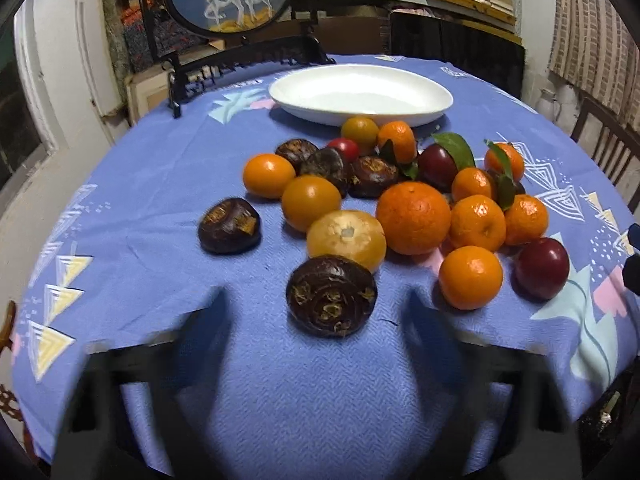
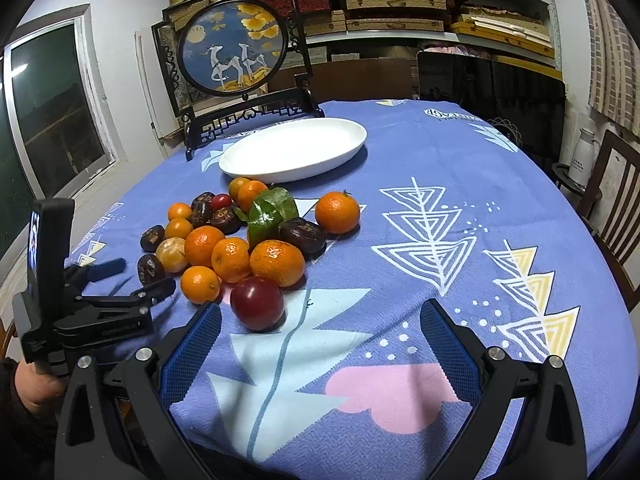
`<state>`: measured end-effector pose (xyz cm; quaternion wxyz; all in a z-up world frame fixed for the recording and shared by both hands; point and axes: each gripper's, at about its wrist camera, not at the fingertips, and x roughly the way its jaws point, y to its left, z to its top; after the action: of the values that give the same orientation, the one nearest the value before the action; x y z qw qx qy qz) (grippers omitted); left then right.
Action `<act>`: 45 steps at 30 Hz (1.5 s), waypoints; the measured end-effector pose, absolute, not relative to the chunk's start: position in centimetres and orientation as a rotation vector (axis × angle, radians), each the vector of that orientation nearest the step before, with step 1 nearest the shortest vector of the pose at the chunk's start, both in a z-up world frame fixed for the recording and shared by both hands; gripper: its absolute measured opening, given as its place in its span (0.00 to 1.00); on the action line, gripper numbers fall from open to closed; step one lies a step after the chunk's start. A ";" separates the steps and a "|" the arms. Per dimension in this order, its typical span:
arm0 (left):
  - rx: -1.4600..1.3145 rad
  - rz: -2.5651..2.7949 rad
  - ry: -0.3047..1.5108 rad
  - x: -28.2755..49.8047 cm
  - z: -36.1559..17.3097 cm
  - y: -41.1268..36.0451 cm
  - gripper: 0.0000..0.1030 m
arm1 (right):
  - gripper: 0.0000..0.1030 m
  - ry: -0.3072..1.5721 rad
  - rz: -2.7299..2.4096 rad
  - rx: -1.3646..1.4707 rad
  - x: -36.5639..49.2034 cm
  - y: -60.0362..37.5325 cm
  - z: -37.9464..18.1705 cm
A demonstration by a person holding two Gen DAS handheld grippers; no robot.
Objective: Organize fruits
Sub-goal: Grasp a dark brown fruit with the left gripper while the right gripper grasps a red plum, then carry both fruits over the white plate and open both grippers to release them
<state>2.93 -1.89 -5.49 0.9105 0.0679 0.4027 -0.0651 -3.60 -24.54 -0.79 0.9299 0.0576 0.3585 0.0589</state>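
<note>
A pile of fruit lies on the blue tablecloth: several mandarins (image 1: 413,218), dark brown water chestnuts, red plums and green leaves (image 2: 269,212). A white oval plate (image 1: 360,94) stands empty behind the pile; it also shows in the right wrist view (image 2: 294,150). My left gripper (image 1: 316,320) is open, its blurred fingers either side of the nearest water chestnut (image 1: 331,296) without touching it. My right gripper (image 2: 320,316) is open and empty; a red plum (image 2: 257,303) lies just ahead of its left finger. The left gripper also shows in the right wrist view (image 2: 132,280).
A framed round deer picture on a black stand (image 2: 232,52) stands at the table's far edge behind the plate. Wooden chairs (image 2: 616,200) stand at the right. Shelves of boxes (image 2: 400,4) line the back wall. A window (image 2: 52,108) is at the left.
</note>
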 end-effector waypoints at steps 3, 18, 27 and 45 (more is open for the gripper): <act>0.120 -0.182 0.837 3.1 -5.8 -1.8 0.45 | 0.97 0.745 0.128 0.122 -3.4 -24.4 -1.1; 0.088 -0.186 0.755 0.7 -3.3 -0.5 0.41 | 0.96 0.812 0.244 0.022 -1.0 -20.4 -3.3; 0.082 -0.185 0.771 1.2 -3.9 -0.1 0.41 | 0.38 0.865 0.306 0.036 0.8 -19.6 -4.6; 0.030 -0.250 0.758 4.5 -0.7 -0.2 0.41 | 0.38 0.791 0.444 0.257 2.4 -24.4 0.8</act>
<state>4.54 -0.23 -0.73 0.9213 0.0146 0.3691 -0.1215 2.41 -24.42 0.81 0.8909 0.1239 0.3810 0.2140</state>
